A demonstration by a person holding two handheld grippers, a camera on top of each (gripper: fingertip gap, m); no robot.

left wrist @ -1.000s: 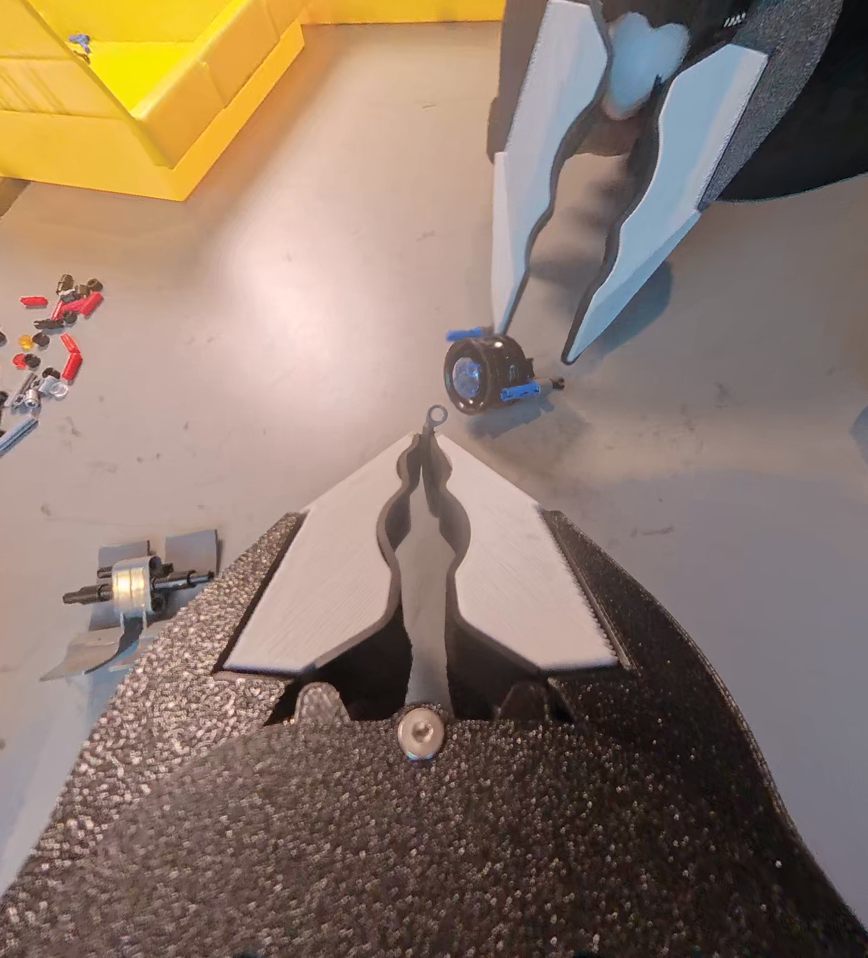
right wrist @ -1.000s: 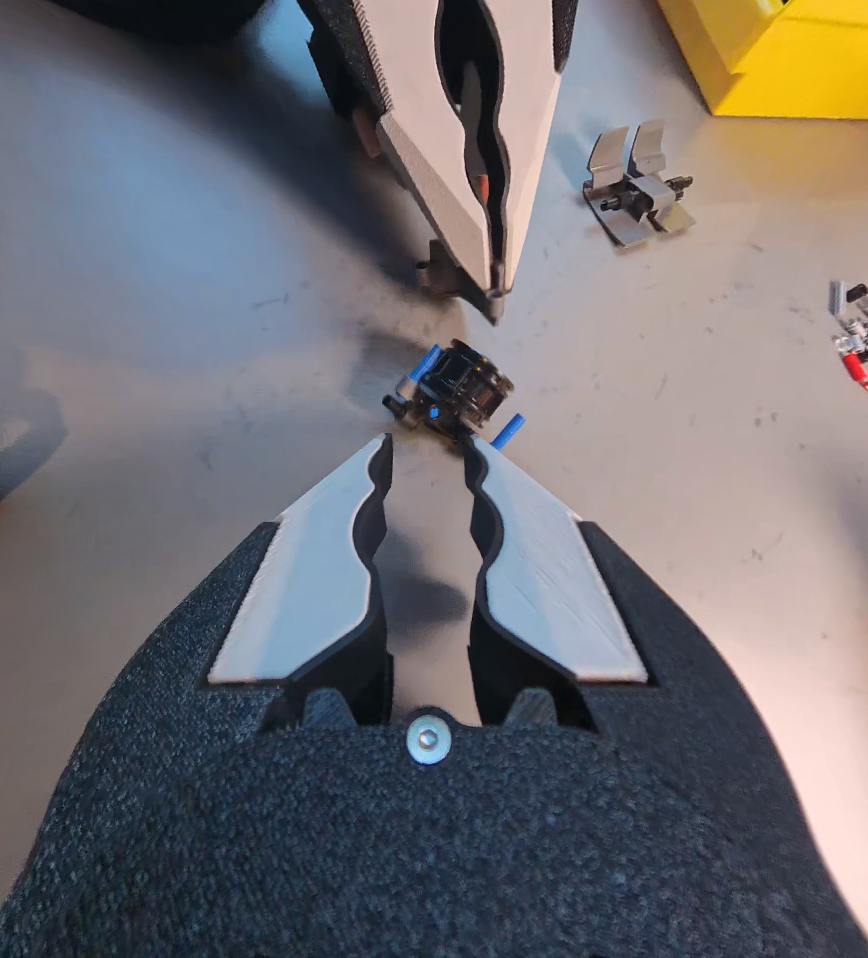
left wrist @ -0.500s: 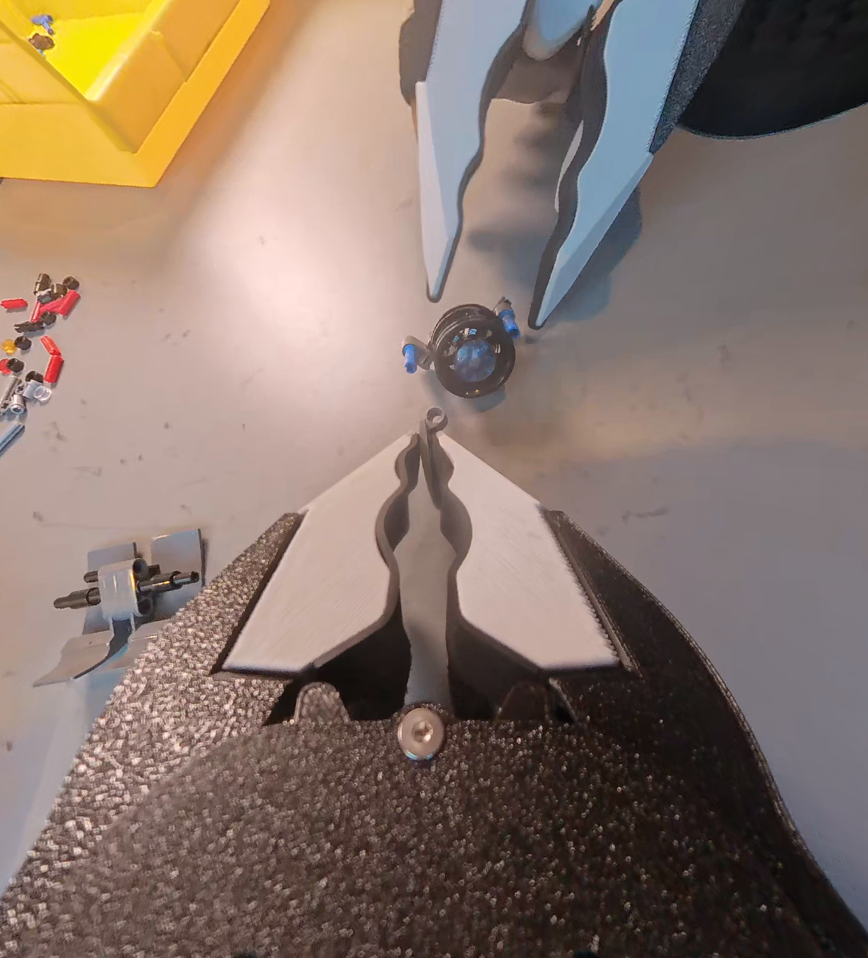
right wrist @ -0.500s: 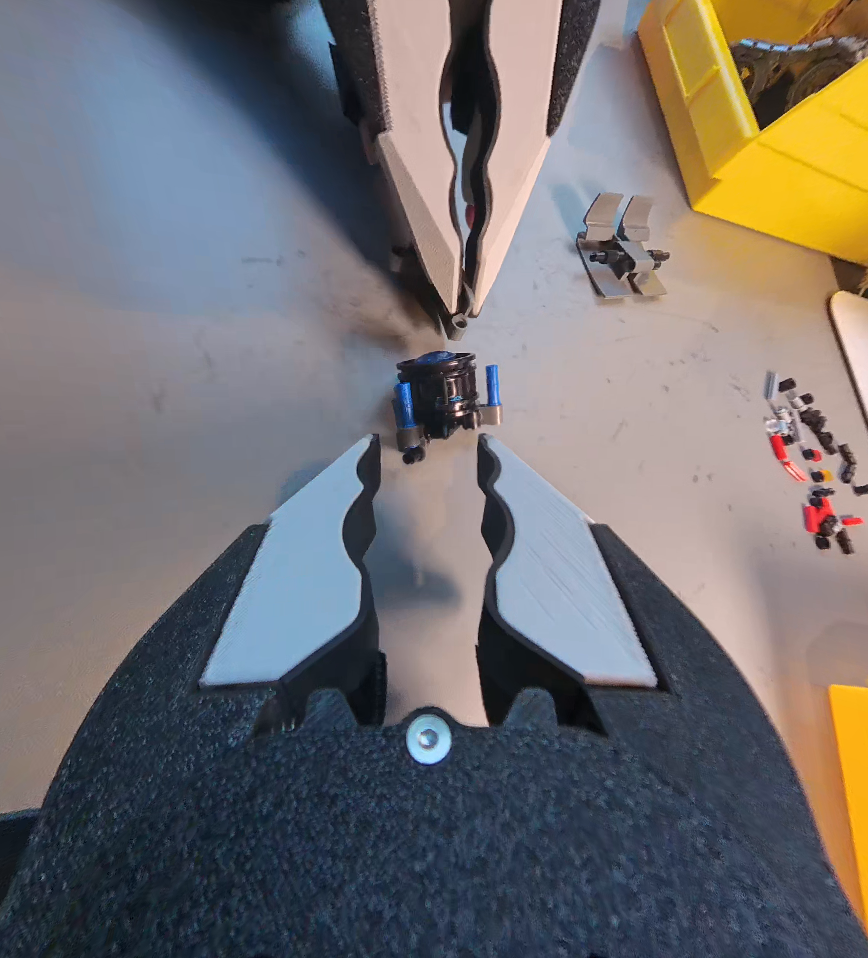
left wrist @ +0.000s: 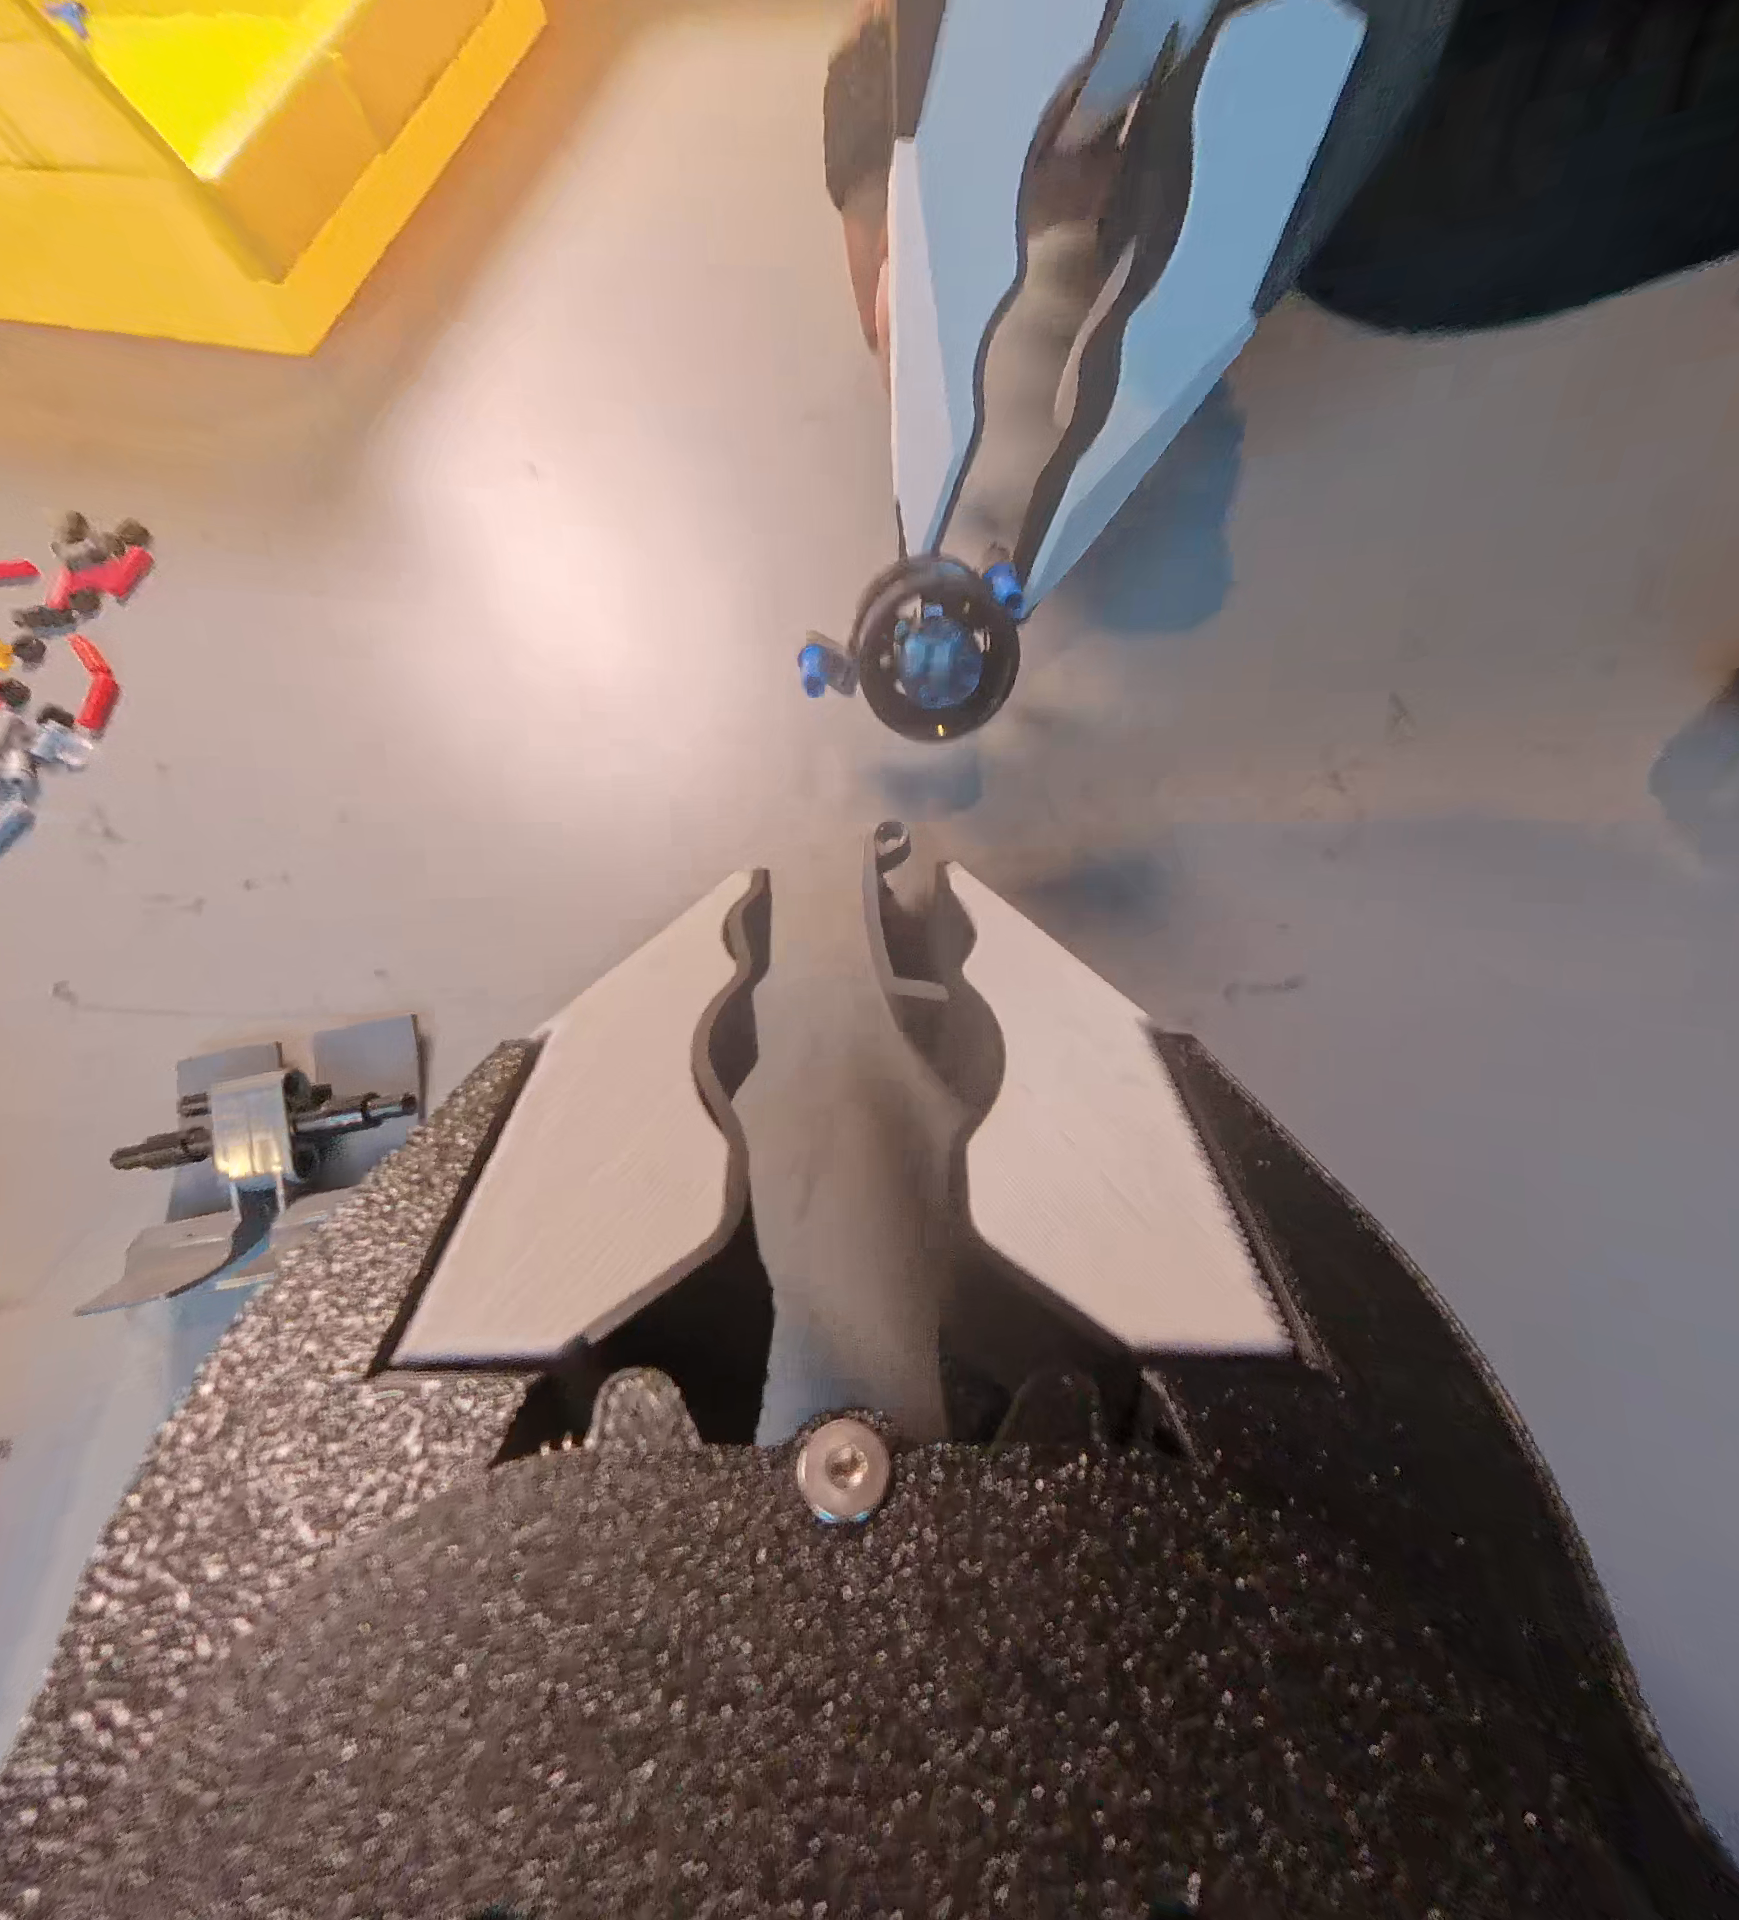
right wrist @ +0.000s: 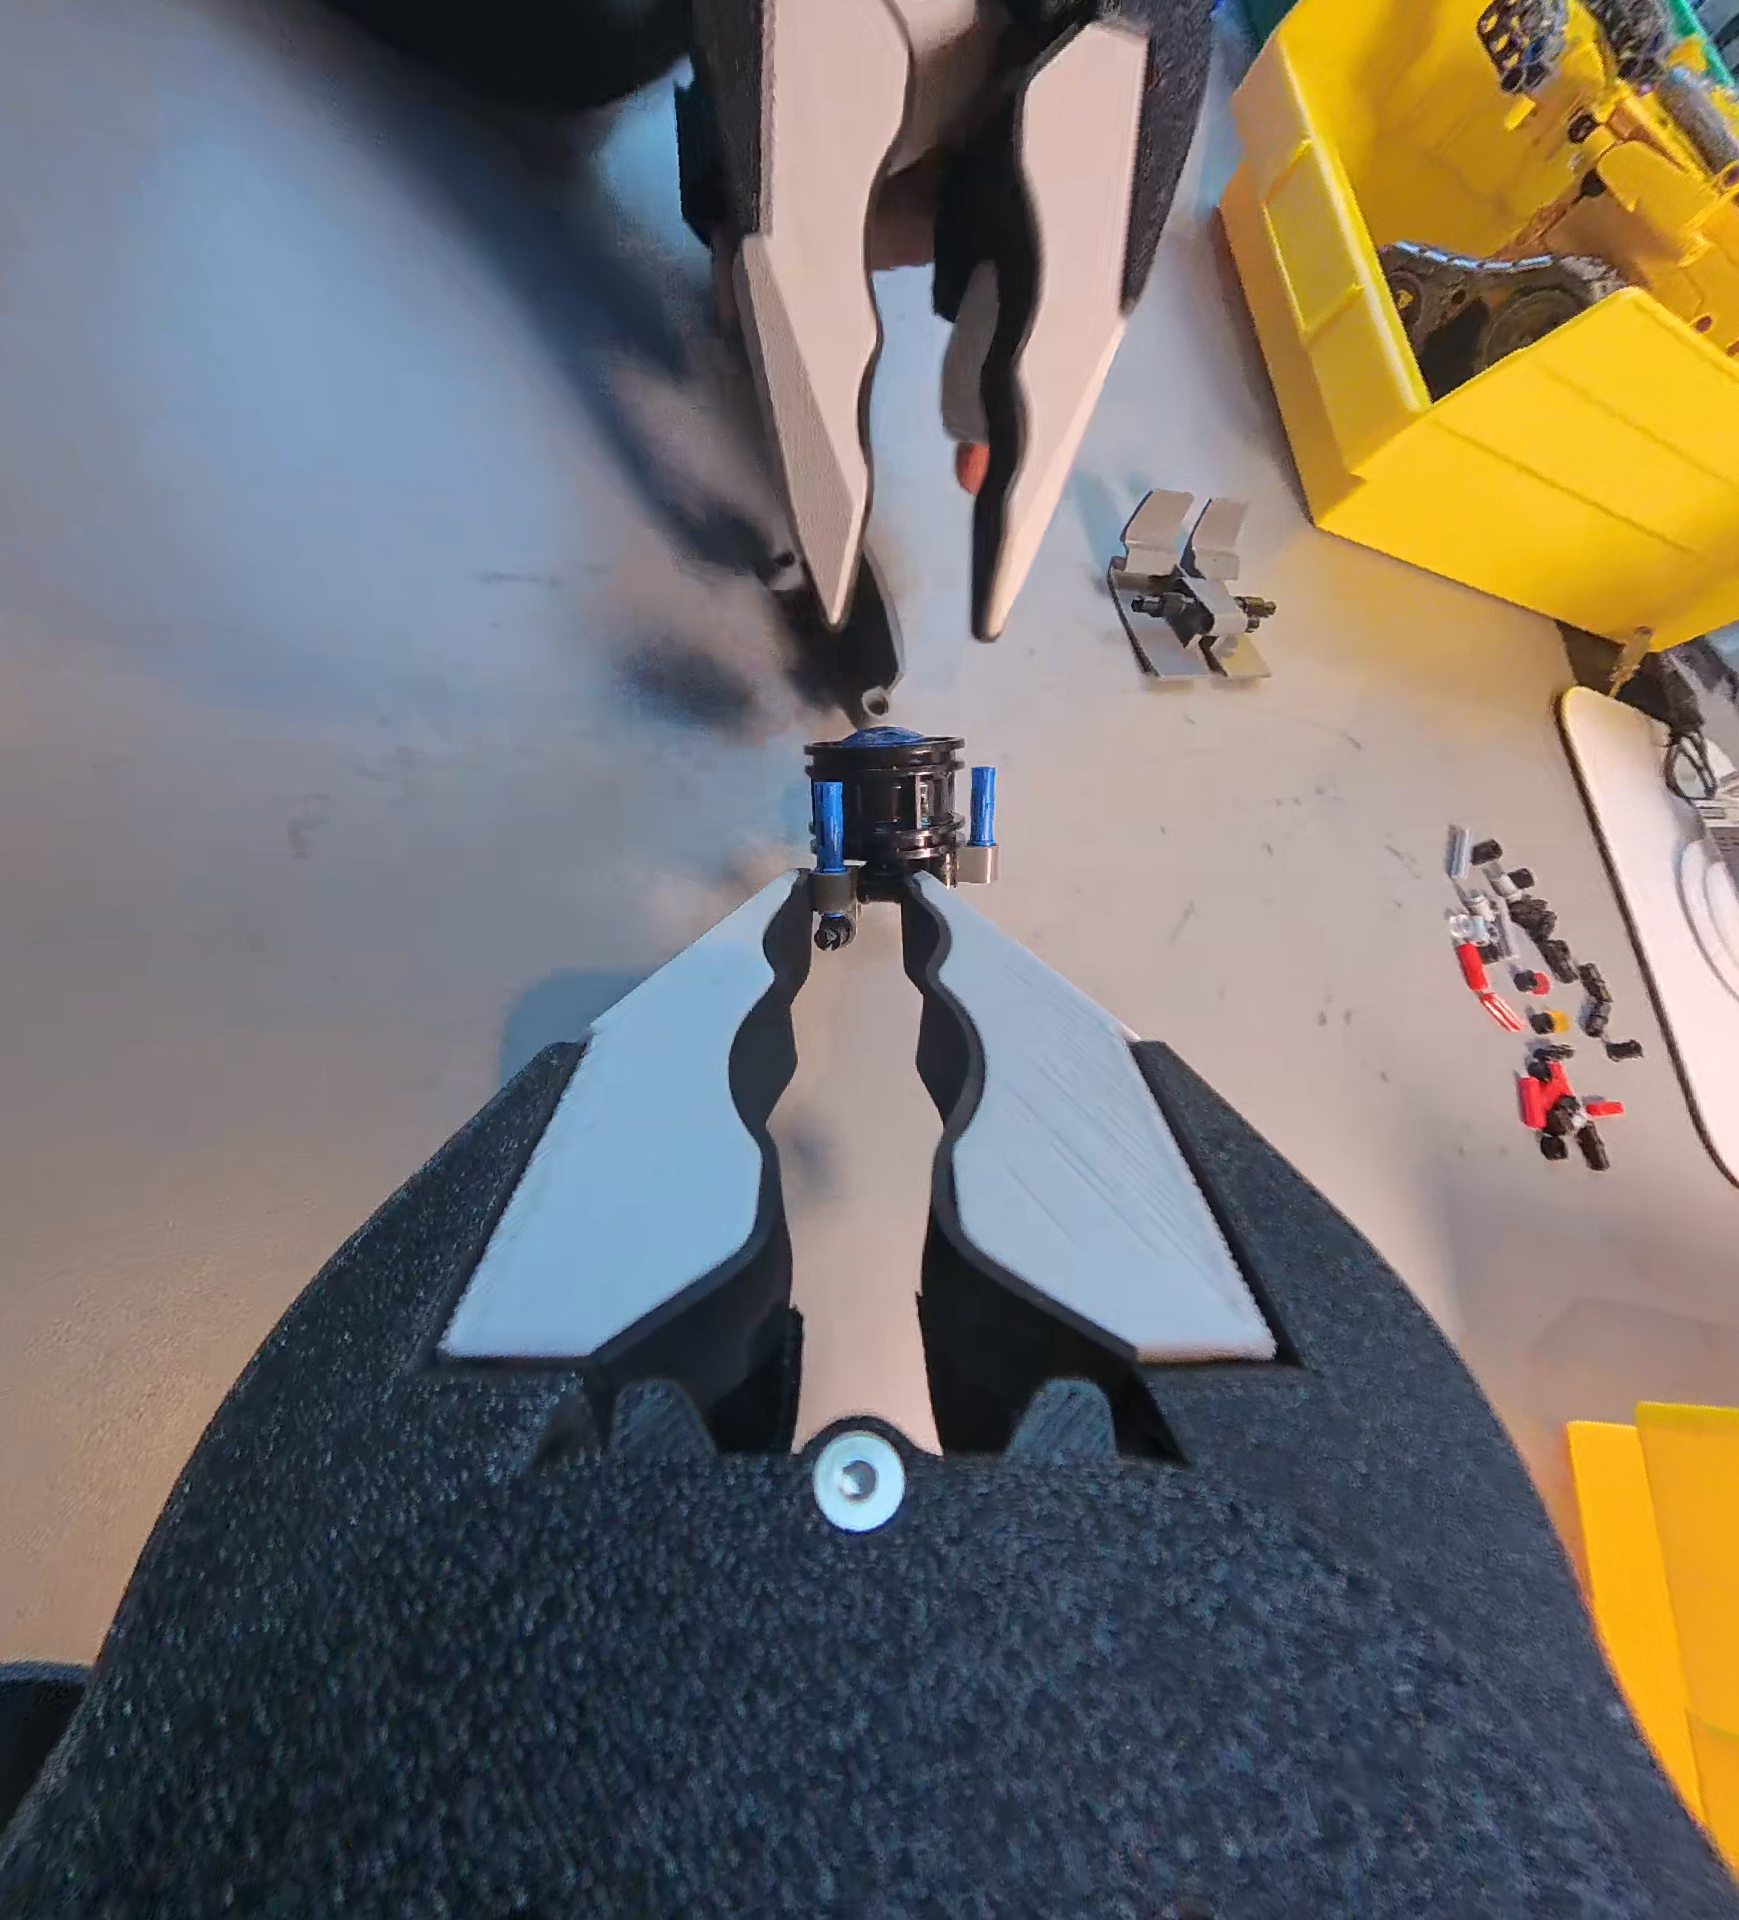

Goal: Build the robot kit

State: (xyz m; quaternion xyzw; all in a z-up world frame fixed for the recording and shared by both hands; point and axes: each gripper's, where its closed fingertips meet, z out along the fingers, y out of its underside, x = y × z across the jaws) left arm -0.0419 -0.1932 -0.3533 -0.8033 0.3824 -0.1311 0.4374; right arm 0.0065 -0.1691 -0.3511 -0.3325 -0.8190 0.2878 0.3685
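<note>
Two grippers: right (right wrist: pixel 854 883) pinches the light, rigid hub (right wrist: pixel 886 805) by its base; left (left wrist: pixel 854 883) part-open, grey piece loose against one finger.

The small black plastic wheel hub (right wrist: pixel 886 805), round and ribbed with a blue centre, carries two blue pins in grey sleeves, one on each side. It is pinched at its rear stub between the tips of the right gripper (right wrist: pixel 854 883), clear of the grey surface (left wrist: pixel 532 727) with its shadow beneath, far from the edges. Its open face points at the thin grey ring-ended plastic strip (left wrist: pixel 880 904), which lies against one finger of the parted left gripper (left wrist: pixel 852 873), just apart from the hub.
</note>
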